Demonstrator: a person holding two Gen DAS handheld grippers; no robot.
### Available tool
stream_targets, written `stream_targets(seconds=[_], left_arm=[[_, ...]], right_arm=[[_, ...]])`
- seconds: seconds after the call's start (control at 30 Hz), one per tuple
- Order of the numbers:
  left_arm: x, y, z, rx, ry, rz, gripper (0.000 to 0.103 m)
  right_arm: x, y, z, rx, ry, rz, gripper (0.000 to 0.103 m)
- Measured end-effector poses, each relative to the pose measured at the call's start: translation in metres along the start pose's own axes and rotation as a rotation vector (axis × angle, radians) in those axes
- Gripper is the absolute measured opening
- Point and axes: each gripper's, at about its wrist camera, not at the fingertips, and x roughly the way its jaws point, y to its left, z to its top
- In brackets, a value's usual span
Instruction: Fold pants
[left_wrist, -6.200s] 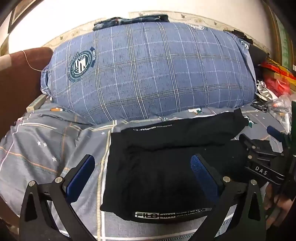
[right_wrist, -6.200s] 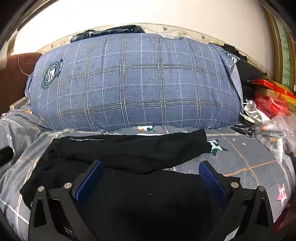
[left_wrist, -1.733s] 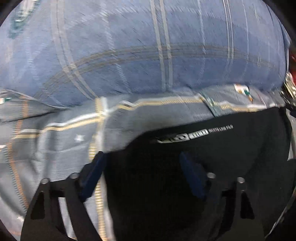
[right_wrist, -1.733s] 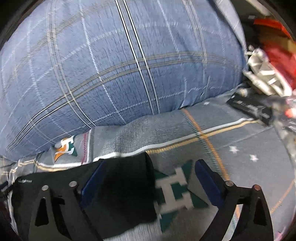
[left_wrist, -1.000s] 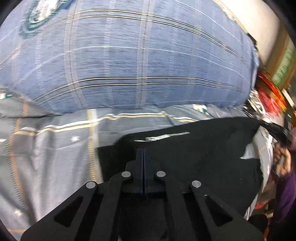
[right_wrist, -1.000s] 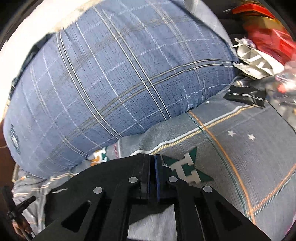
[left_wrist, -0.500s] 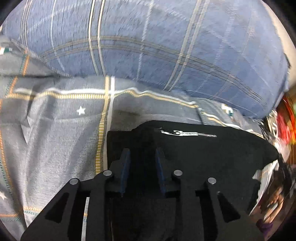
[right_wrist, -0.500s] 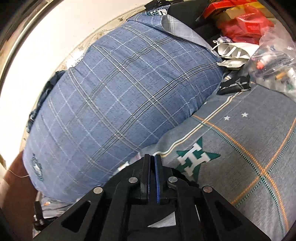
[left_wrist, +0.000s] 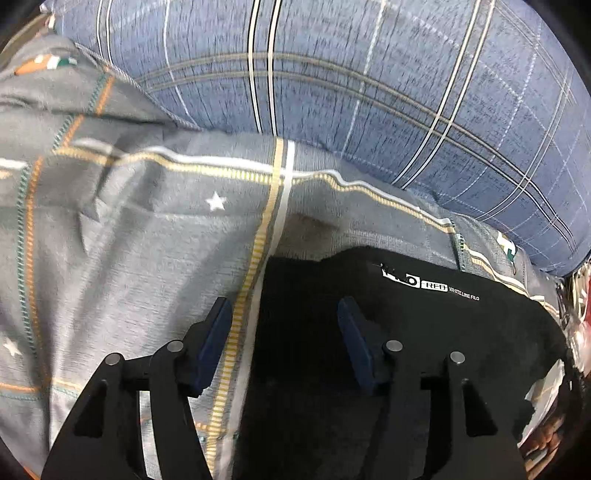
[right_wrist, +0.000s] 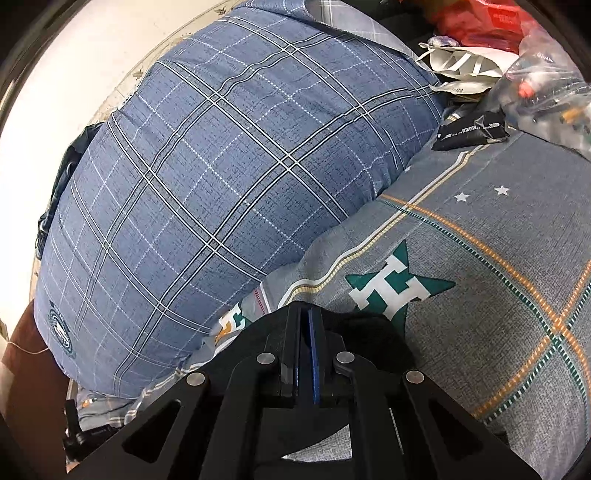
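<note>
My left tongs are opening over the near-left corner of the black pants; the blue pads stand apart, one over the grey bedsheet, the other over the black cloth, neither pressing on it. The pants lie folded flat on the bed, just in front of the big blue plaid pillow. Their long axis runs left to right across my left view, slanting down toward the right. The white printed label sits along the far edge, next to the pillow. My right tongs are clamped together with black cloth bunched at the tips; I take it they pinch the pants' right end. Beyond lie a black packet and plastic bags.
</note>
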Motion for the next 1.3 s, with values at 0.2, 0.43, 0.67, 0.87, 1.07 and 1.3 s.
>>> stream_targets(seconds=[0.2,0.43,0.67,0.87,1.07,1.3], left_arm=[[0.008,-0.018,-0.002,0.049,0.005,0.007,0.048],[0.003,-0.026,-0.001,0.099,-0.01,0.039,0.039],[-0.015,-0.022,0.002,0.117,-0.044,0.03,0.04],[-0.03,-0.029,0.006,0.136,-0.057,0.029,0.04],[-0.002,-0.036,0.016,0.118,-0.012,0.021,0.04],[-0.002,-0.033,0.013,0.145,-0.062,-0.026,0.013]], right_arm=[[0.002,-0.004,-0.002,0.005,0.007,-0.005,0.004],[0.012,-0.001,-0.003,-0.008,0.031,-0.017,0.004],[0.016,-0.002,-0.003,-0.004,0.038,-0.025,0.004],[0.019,-0.007,-0.003,0.0,0.045,-0.032,0.004],[0.033,-0.017,-0.002,0.004,0.09,-0.045,0.005],[0.047,-0.034,0.004,0.041,0.128,-0.009,0.008]])
